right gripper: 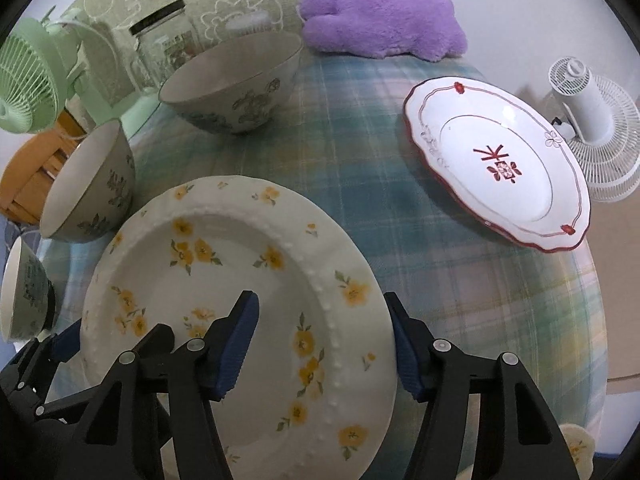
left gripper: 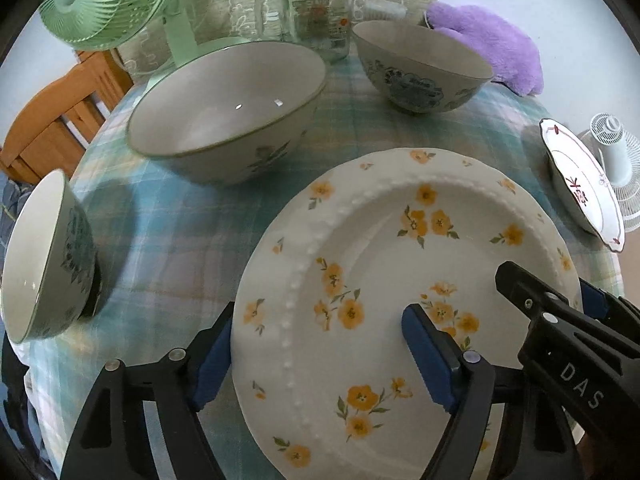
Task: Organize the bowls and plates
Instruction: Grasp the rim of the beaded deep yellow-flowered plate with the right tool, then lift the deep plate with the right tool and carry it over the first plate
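Plaid tablecloth [left gripper: 192, 216] (yellow-flowered plate [left gripper: 380, 248])

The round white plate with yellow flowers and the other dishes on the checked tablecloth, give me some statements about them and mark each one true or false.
1. The left gripper and right gripper each straddle an opposite edge of the round white plate with yellow flowers. True.
2. The white plate with the red scalloped rim is stacked on the flowered plate. False: it lies apart on the blue-green checked tablecloth.
3. The large grey bowl with a dark rim holds soup. False: it is empty.
4. A purple plush toy lies at the table's far edge. True.
5. The glass jar with a black lid lies on its side. False: it stands upright.
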A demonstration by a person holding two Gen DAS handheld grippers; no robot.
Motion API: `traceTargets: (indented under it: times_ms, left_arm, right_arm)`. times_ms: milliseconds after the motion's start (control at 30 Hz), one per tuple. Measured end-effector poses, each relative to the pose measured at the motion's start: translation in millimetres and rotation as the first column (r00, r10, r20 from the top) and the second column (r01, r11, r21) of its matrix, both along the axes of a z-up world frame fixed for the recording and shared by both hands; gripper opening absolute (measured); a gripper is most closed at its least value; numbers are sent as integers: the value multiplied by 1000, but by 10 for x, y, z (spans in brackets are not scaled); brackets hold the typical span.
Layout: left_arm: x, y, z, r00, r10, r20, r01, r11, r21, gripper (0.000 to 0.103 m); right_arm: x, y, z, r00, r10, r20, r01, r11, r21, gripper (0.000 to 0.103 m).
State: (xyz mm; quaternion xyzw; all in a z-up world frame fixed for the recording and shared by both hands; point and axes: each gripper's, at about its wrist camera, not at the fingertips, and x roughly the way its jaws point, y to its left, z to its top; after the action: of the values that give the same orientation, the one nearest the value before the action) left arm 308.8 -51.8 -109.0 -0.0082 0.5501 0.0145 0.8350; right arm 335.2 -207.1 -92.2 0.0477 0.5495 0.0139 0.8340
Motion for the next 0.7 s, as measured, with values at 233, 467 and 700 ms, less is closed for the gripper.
traceTargets:
  times_ms: [233, 467, 700]
  left_arm:
    - [-212, 194, 8, 1000, 4, -16, -4, 1000, -3, 77]
    - [-240, 217, 10, 1000, 19, -2, -19, 1000, 0, 77]
    - [-217, 238, 32, 999, 35, 4, -35, 999, -11, 74]
  right_arm:
    - [-207, 161, -21, 999, 38, -32, -38, 999, 16, 64]
    - [-289, 242, -65, 998, 54, -19, -55, 998, -24, 58]
    - [-295, 264, -74, 998, 62, -8, -62, 997, -45, 59]
